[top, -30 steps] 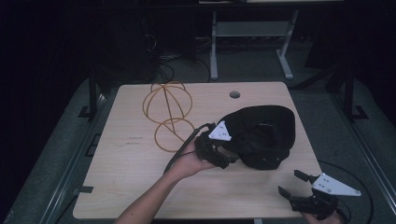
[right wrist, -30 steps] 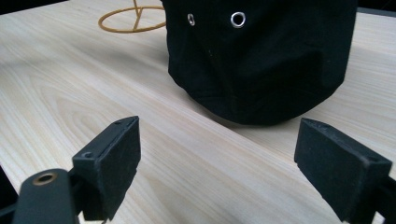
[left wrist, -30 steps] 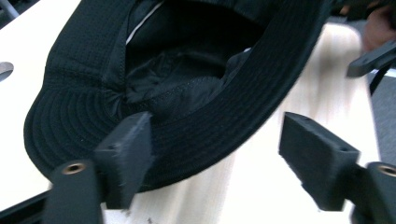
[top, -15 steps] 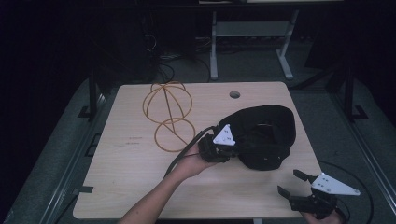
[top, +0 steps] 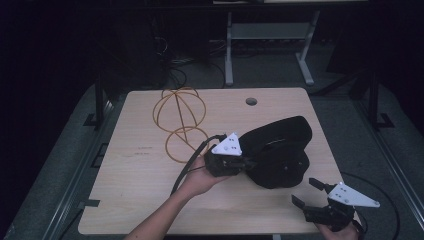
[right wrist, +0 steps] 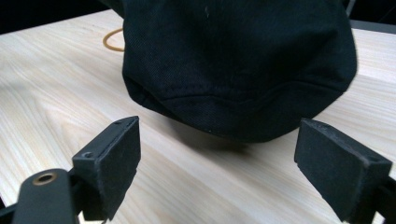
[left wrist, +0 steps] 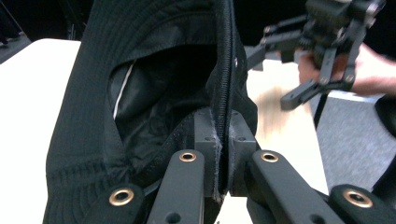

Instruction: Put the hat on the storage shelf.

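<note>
A black fabric hat (top: 280, 150) lies right of the table's middle. My left gripper (top: 246, 162) is shut on the hat's brim, and in the left gripper view the stitched edge of the hat (left wrist: 140, 93) is pinched between the jaws of my left gripper (left wrist: 223, 154), the hat's dark inside open above them. My right gripper (top: 309, 192) is open near the table's front right corner, a short way off the hat. In the right gripper view the hat's brim (right wrist: 233, 70) lies just ahead of my right gripper (right wrist: 233, 154), whose pads (right wrist: 116, 158) are spread wide and hold nothing.
A yellow wire stand of hoops (top: 181, 120) rests on the wooden table (top: 145, 195) at the back left, close to the hat. A round cable hole (top: 251, 101) sits near the far edge. Dark floor and a metal frame (top: 270, 35) lie beyond.
My left gripper has pushed slightly right while gripping the hat's brim. The right gripper has stayed almost still by the front right corner.
</note>
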`<action>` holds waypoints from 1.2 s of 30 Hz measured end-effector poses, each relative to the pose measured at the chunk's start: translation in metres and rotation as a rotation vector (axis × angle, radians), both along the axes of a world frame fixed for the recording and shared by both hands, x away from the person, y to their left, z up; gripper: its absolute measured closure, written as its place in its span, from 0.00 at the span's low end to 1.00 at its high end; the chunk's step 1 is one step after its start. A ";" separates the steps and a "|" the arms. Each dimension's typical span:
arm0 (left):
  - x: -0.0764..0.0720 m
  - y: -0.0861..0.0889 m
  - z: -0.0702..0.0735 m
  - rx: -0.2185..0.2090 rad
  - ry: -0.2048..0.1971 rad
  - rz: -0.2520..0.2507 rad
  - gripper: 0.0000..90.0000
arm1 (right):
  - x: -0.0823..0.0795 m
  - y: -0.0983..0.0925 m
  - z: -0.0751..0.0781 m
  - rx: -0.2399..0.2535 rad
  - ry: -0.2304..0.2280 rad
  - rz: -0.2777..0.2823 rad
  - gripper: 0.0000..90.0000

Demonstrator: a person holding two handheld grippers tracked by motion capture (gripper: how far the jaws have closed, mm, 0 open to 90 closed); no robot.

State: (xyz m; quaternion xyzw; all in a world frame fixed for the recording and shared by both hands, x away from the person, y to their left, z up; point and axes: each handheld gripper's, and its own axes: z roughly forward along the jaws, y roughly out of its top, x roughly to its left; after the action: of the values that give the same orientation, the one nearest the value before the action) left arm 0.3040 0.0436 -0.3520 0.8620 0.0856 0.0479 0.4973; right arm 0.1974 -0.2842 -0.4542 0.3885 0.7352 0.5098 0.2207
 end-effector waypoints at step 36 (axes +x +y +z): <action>-0.009 0.012 0.009 -0.058 0.005 -0.023 0.95 | 0.030 0.026 0.010 0.030 -0.073 0.077 0.94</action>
State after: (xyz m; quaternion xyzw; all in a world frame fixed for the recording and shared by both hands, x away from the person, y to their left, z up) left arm 0.2946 0.0556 -0.3429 0.8484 0.0783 0.0375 0.5222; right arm 0.2272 -0.2586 -0.4438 0.3446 0.7333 0.5427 0.2216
